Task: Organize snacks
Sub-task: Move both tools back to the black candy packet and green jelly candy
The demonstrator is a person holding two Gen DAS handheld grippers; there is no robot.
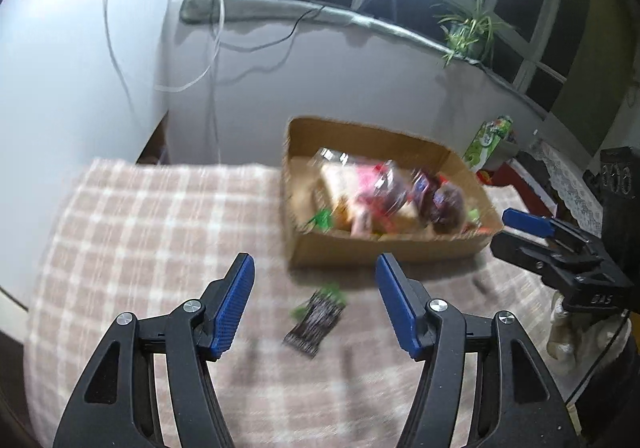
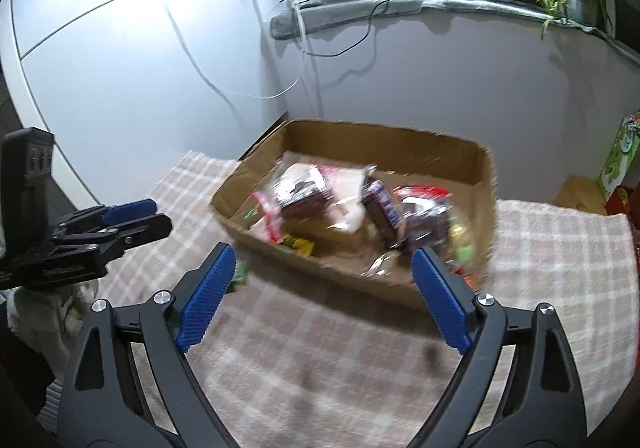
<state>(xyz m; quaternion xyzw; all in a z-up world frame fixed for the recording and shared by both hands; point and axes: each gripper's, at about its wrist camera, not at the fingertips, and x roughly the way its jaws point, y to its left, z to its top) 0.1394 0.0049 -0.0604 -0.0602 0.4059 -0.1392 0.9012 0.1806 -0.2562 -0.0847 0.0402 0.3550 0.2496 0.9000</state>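
An open cardboard box (image 1: 384, 248) stands on the bench with a checked cloth (image 1: 140, 232), and inside the box lie many snack packets (image 2: 360, 207), blurred but mostly dark red and pink. In front of the box, on the cloth, lies one dark snack packet with a green end (image 1: 316, 320), and the left tongs (image 1: 316, 280) hang above it with jaws apart and nothing between them. The right tongs (image 2: 324, 268) are at the near wall of the box, also wide apart and empty.

Black plastic left gripper (image 1: 316, 308), ribbed blue fingers (image 1: 236, 308), silver screws, matching right gripper (image 2: 322, 296), pale glove
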